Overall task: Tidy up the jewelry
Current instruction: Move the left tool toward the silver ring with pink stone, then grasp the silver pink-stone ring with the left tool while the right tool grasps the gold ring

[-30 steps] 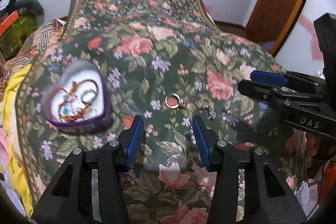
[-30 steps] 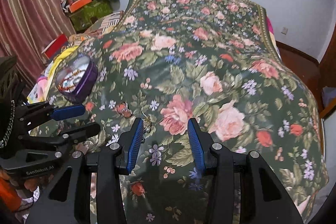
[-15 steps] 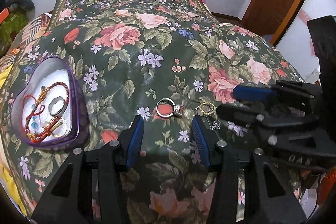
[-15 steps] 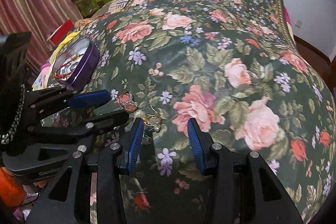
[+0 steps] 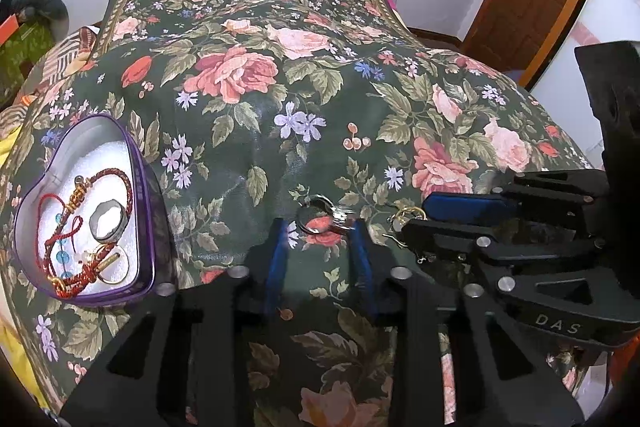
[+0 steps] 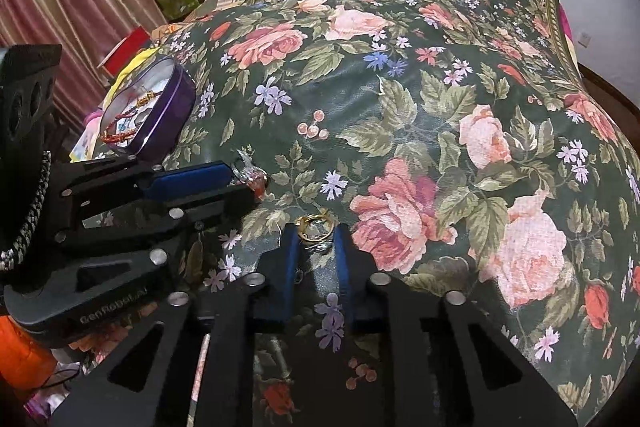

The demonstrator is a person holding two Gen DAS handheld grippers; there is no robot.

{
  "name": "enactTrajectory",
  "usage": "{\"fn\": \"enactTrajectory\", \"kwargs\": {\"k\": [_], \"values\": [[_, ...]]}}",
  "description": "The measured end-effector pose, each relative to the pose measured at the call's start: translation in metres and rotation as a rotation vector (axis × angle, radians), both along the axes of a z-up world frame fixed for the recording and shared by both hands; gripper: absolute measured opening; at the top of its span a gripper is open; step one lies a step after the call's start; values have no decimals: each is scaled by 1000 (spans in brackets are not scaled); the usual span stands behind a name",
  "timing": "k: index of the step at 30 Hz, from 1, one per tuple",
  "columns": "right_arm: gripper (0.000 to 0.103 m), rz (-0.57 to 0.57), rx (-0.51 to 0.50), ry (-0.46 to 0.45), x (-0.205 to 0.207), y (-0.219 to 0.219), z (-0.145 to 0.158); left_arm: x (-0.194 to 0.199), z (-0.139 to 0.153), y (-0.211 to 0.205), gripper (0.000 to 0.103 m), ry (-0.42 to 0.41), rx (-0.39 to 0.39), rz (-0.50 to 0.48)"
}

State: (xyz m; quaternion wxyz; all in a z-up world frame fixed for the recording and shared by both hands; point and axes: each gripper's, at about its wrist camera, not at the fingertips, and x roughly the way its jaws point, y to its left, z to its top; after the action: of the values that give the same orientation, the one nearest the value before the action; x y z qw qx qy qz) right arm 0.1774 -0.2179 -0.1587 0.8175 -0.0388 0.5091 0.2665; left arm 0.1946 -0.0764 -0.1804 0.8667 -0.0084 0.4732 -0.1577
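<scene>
Both pairs of jaws are held apart, with nothing clamped between them. Blue pads are carried on the left gripper (image 5: 320,223), and a silver ring (image 5: 320,217) is framed between its fingertips, lying flat on the flowered bedspread (image 5: 248,155); whether the pads touch the ring cannot be told. The right gripper (image 6: 316,231) is set just beside it, to the right, and a gold ring (image 6: 314,227) with a small silver clasp is straddled by its fingertips, the gap being narrower than on the left. "DAS" is printed in pale letters on the right gripper's body as seen from the left wrist, and "GenRobot.AI" can be read on the left gripper's body in the right wrist view. A heart-shaped purple tin (image 5: 148,211) is placed well to the left on the bedspread, its point turned toward the camera; red cord bracelets (image 5: 100,183), a grey band (image 5: 107,219) and a thin gold ring (image 5: 114,265) are held inside it on white padding.
</scene>
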Motion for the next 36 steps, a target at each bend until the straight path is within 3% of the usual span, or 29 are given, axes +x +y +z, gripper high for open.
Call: {"fn": "enactTrajectory", "kwargs": {"k": [3,5,9,22,25,29,36], "values": [[16,-9,4,-10,-1,-1,2,2,-1,4,16,9,-20,8],[16,-20,9,-20,-1,-4,4,3,-2,6,2,15,-24,17],[16,-44,25,-43,-3,-10,11,4,-2,12,0,30,-55,30],[16,-75,36,-116,-10,-19,33,-10,14,18,0,1,-37,34],[16,-76,47,-116,-11,-22,33,-10,15,17,6,11,-25,35],[16,-77,55,-117,-12,-24,34,-9,12,15,38,9,4,54],[16,-90,70,-115,-12,-31,33,0,3,6,38,5,58,49]]}}
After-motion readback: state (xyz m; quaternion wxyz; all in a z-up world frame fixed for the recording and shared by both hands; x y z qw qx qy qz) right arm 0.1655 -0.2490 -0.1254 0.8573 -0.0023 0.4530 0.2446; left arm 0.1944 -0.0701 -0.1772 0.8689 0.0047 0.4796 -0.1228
